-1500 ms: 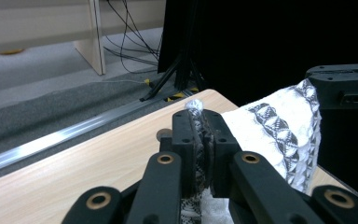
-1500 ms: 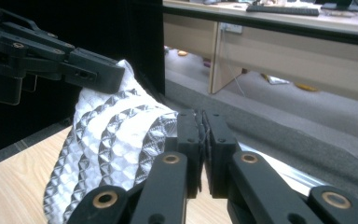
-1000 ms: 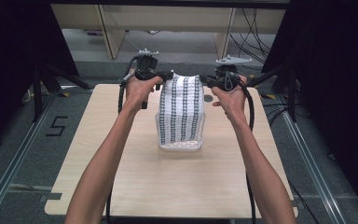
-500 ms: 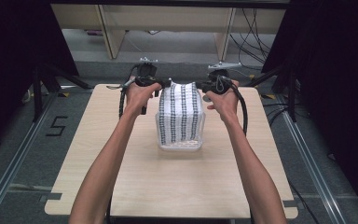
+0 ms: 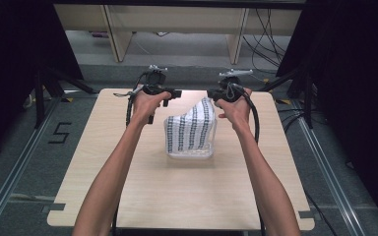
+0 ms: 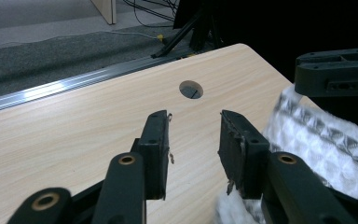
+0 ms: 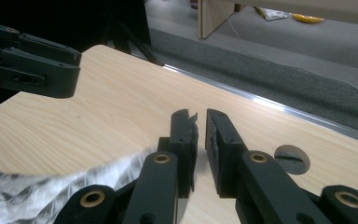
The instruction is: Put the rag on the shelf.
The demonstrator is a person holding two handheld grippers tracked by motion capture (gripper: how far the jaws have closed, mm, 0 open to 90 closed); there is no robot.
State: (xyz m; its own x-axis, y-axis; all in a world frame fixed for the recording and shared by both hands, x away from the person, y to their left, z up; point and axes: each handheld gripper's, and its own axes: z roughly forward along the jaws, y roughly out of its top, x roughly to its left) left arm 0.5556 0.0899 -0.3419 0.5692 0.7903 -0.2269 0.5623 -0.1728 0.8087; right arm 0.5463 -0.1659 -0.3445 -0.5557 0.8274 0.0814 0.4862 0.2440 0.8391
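Release step: patterned towel [image 5: 192,129] draped into clear plastic bin [image 5: 189,147] at table [image 5: 128,196] center. Left tongs [image 6: 193,140] just opened, empty. Right tongs [image 7: 201,140] just parted slightly, nothing between. Next: pull tongs away toward 12 o'clock.

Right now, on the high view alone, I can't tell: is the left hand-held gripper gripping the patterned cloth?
Observer: No. In the left gripper view the left hand-held gripper has just been opening. Nothing is between its jaws, and the cloth lies beside one of them.
Operator: And the other one?
Observer: The right hand-held gripper has also just been opening, but less. There is only a narrow gap between its jaws, and bare table shows through it.
Operator: Where's the cloth there?
Observer: Off to one side of the jaws, not between them.
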